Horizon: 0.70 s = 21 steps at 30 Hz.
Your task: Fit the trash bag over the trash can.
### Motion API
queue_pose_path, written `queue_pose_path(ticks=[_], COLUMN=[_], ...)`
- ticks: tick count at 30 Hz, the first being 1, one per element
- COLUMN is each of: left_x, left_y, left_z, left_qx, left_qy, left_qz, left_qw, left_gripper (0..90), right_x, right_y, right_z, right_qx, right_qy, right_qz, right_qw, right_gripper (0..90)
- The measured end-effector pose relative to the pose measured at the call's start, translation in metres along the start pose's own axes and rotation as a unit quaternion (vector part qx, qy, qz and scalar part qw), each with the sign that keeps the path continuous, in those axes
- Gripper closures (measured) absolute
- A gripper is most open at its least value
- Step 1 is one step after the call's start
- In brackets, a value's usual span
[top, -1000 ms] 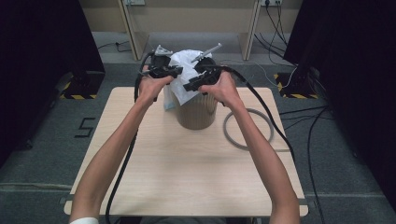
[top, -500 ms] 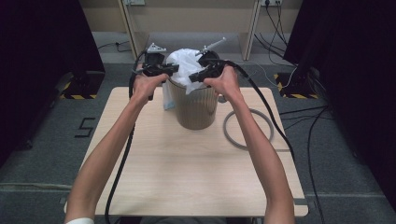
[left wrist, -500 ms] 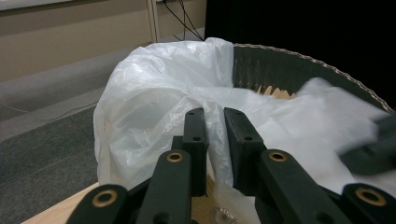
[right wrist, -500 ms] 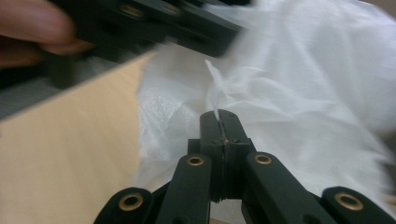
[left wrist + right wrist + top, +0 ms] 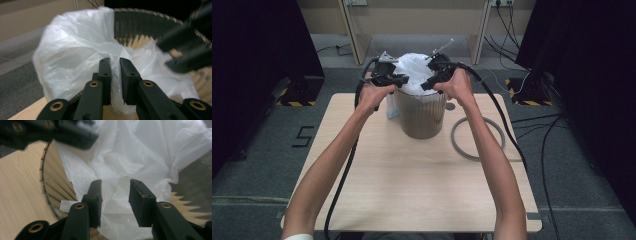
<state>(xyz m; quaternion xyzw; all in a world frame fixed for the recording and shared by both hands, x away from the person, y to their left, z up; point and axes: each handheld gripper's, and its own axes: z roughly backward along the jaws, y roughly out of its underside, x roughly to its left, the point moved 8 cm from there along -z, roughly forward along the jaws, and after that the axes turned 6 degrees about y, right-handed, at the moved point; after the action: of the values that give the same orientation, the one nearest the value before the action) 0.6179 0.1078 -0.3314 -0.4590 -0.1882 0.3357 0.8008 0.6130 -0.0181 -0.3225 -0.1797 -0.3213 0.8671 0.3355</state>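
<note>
Left gripper (image 5: 114, 72) pinches white bag (image 5: 75, 57) at bin (image 5: 422, 112) rim to spread it; right gripper (image 5: 115, 195), jaws just reopened, straddles bag loosely, regripping.

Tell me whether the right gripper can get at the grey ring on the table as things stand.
Probably yes. The right gripper hangs over the bin with jaws apart around the white bag, not pinching it. The grey ring lies bare below that forearm, nothing on it.
</note>
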Motion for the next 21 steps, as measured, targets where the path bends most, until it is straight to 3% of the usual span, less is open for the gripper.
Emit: queue_pose_path(ticks=[3,5,6,9,12,15,17,19,21], left_x=[0.0,0.003,0.007,0.026,0.046,0.055,0.059,0.062,0.062], left_y=[-0.007,-0.013,-0.017,-0.025,-0.018,-0.008,-0.003,-0.001,0.0], left_z=[0.012,0.022,0.027,0.034,0.022,0.004,-0.005,-0.009,-0.01], left_qx=[-0.025,-0.037,-0.045,-0.064,-0.039,-0.018,-0.008,-0.012,-0.013], left_qy=[0.012,0.012,0.003,-0.039,-0.075,-0.083,-0.087,-0.082,-0.083], left_qz=[0.022,0.024,0.025,0.053,0.069,0.091,0.095,0.097,0.087], left_qw=[0.9994,0.9989,0.9987,0.9958,0.994,0.9922,0.9916,0.9918,0.9927], left_gripper=[62.1,58.0,55.6,46.6,40.2,36.3,36.2,45.1,57.9], right_x=[-0.003,-0.004,-0.005,-0.006,-0.008,-0.01,-0.011,-0.012,-0.013], right_y=[-0.001,-0.002,-0.004,-0.004,-0.004,-0.005,-0.006,-0.006,-0.005], right_z=[0.007,0.01,0.011,0.01,0.009,0.01,0.011,0.012,0.013], right_qx=[-0.011,-0.02,-0.026,-0.03,-0.029,-0.037,-0.037,-0.039,-0.042], right_qy=[0.001,0.004,0.007,0.013,0.02,0.021,0.022,0.023,0.023], right_qz=[-0.003,-0.008,-0.01,-0.013,-0.017,-0.019,-0.022,-0.021,-0.023], right_qw=[0.9999,0.9998,0.9996,0.9994,0.9992,0.9989,0.9988,0.9988,0.9986], right_gripper=[58.2,57.6,57.6,56.7,56.1,55.1,54.4,54.0,53.9])
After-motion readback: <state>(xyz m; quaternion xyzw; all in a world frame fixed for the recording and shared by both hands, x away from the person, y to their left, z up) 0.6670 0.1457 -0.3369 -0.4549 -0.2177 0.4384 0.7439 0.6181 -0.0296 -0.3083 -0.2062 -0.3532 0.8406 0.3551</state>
